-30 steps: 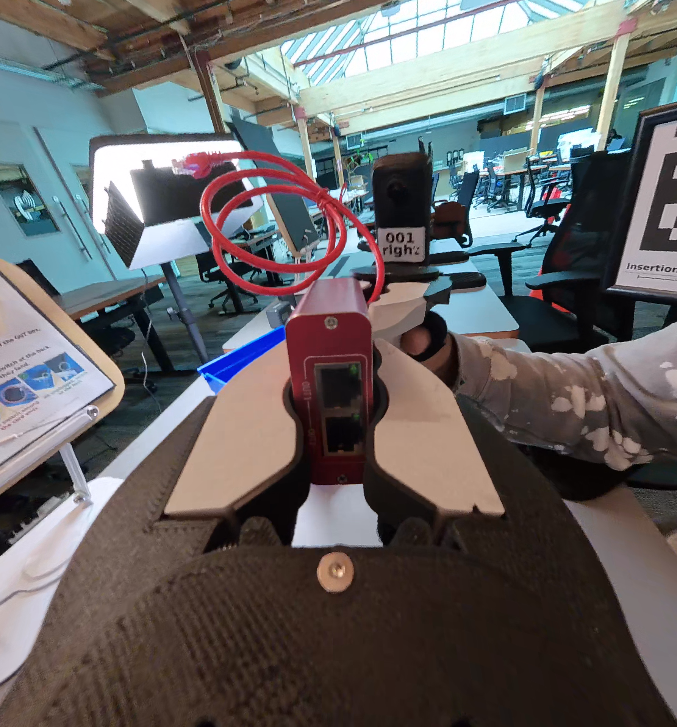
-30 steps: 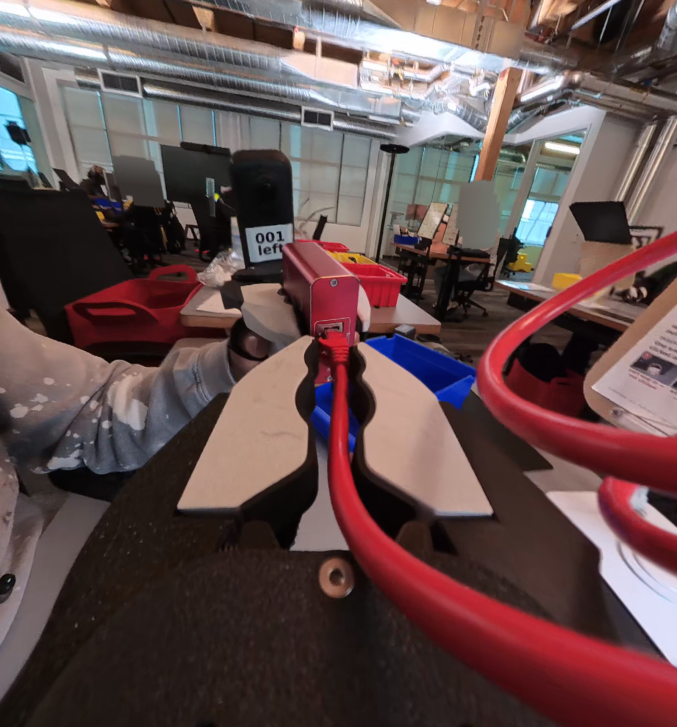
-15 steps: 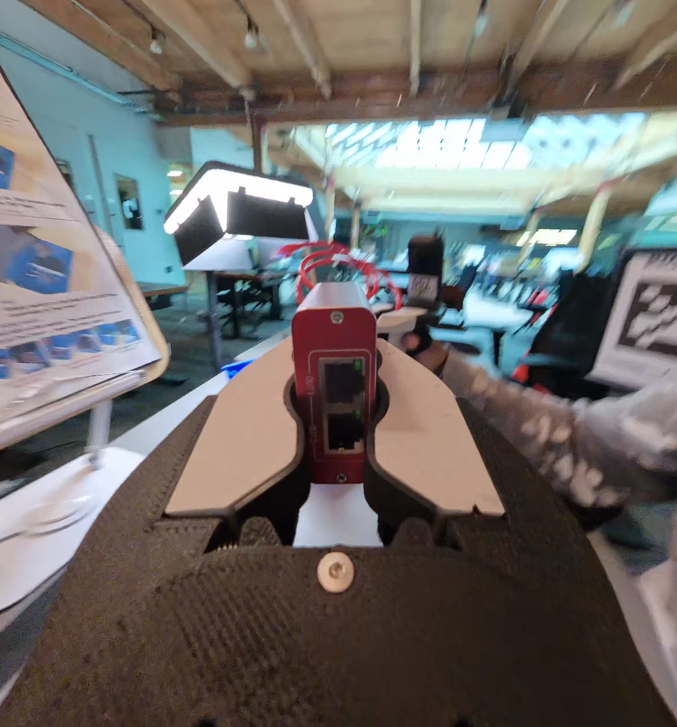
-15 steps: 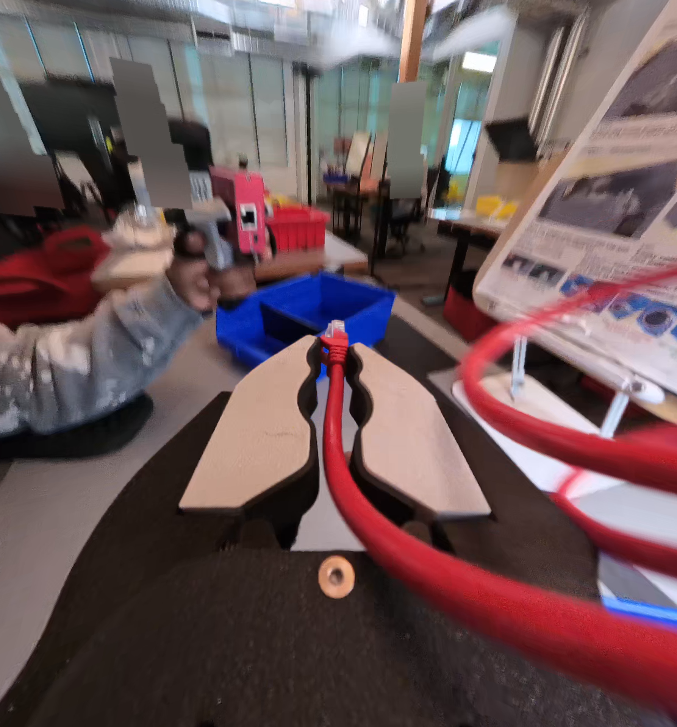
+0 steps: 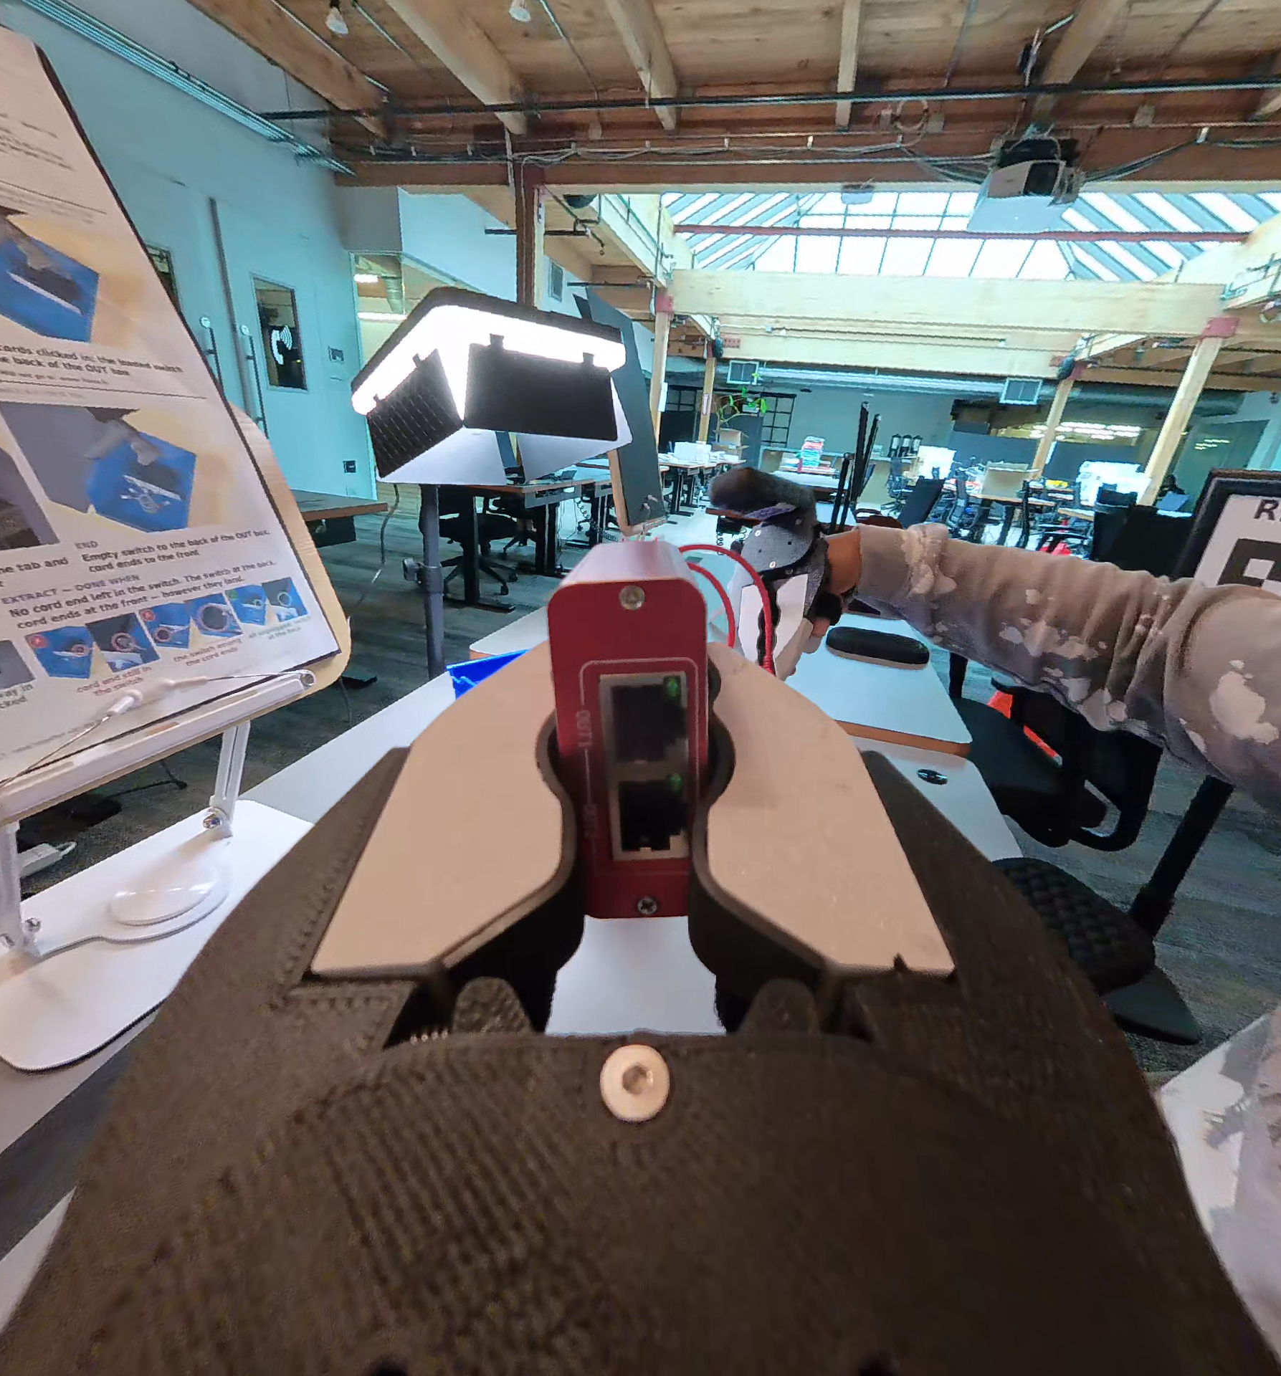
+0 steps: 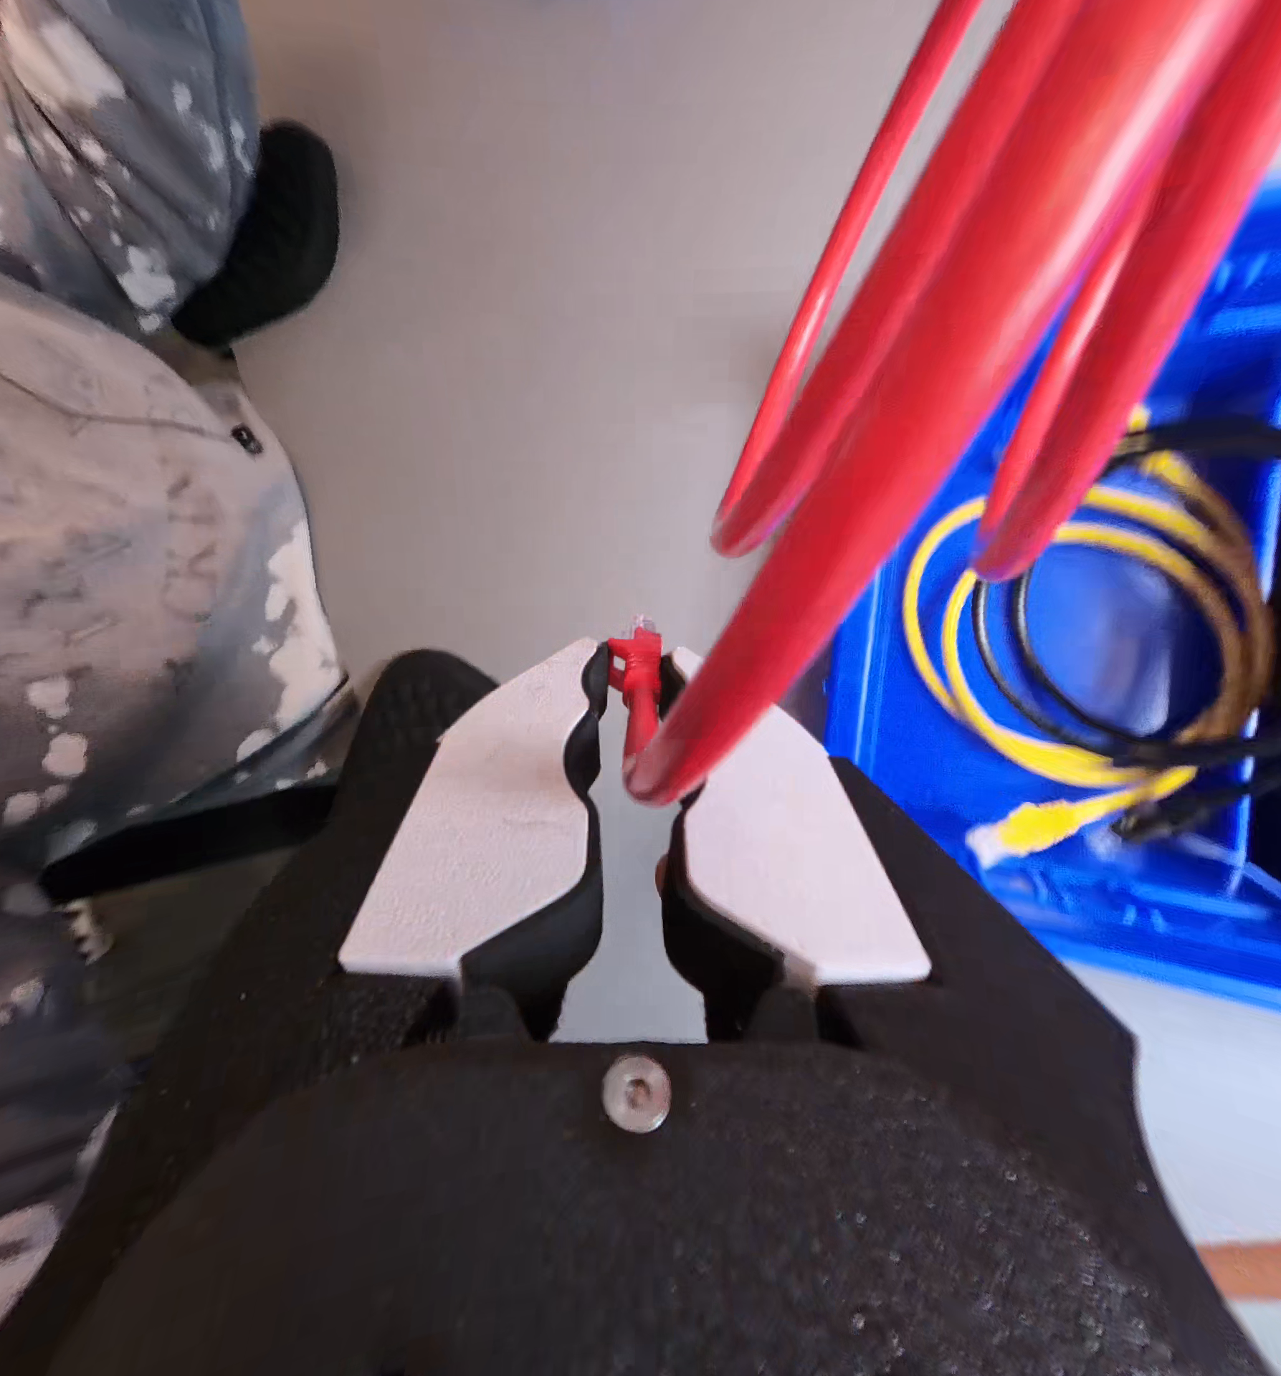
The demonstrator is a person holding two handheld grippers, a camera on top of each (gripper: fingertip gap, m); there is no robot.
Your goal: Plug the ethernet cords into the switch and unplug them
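With the red cord [image 6: 883, 387] now withdrawn from the switch [image 5: 633, 744], its plug [image 6: 633, 663] is pinched at the right gripper [image 6: 633, 670] jaw tips beside the blue bin [image 6: 1069, 744], while the switch is clamped between the left gripper [image 5: 630, 752] jaws, so one unplugging is judged complete.

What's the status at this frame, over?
Left tongs shut on red metal switch, both facing ports empty. Right tongs shut on red ethernet cord, beside blue plastic bin. Nothing blocking.
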